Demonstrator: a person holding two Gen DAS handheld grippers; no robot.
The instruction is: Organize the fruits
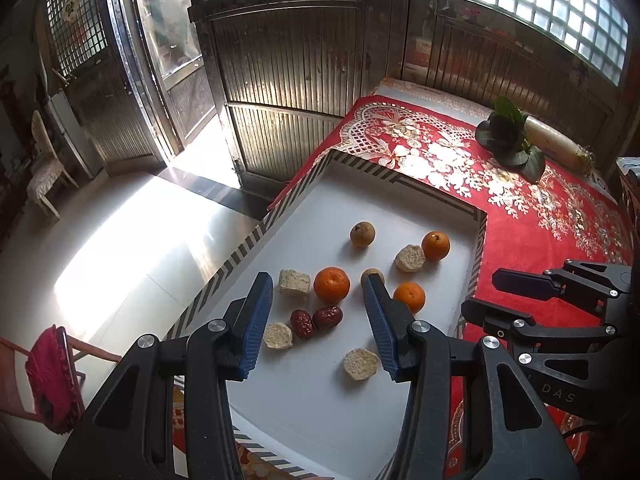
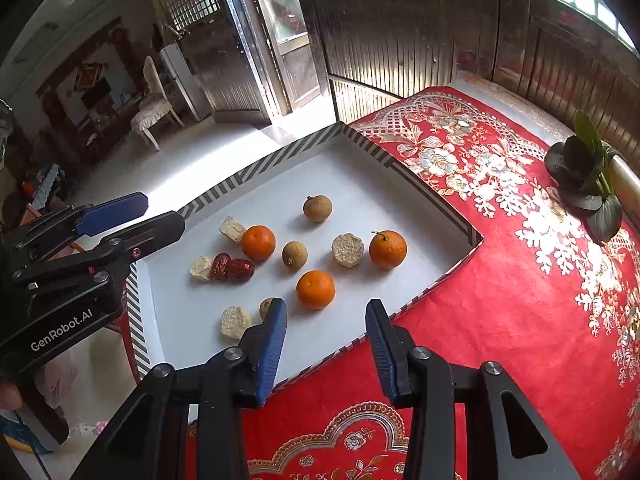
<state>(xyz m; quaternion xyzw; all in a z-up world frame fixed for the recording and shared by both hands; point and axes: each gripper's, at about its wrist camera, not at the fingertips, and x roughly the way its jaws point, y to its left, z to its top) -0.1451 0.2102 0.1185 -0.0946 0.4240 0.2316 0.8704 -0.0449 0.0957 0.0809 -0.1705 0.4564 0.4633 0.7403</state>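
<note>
The left gripper hovered with jaws apart and empty over the white tray, the oranges and red dates lying between and just beyond its fingers. The right gripper stood likewise parted, holding nothing.

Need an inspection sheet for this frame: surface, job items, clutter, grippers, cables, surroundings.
Surface: white tray with striped rim on red floral cloth.
Job's things: three oranges, three brown round fruits, two red dates, four pale cakes, loose on the tray.
Clutter: leafy plant on the cloth.
Grippers: left gripper and right gripper open, empty, above the tray.
Cables: nothing seen.
Surroundings: open door, chair, glass-block windows.
</note>
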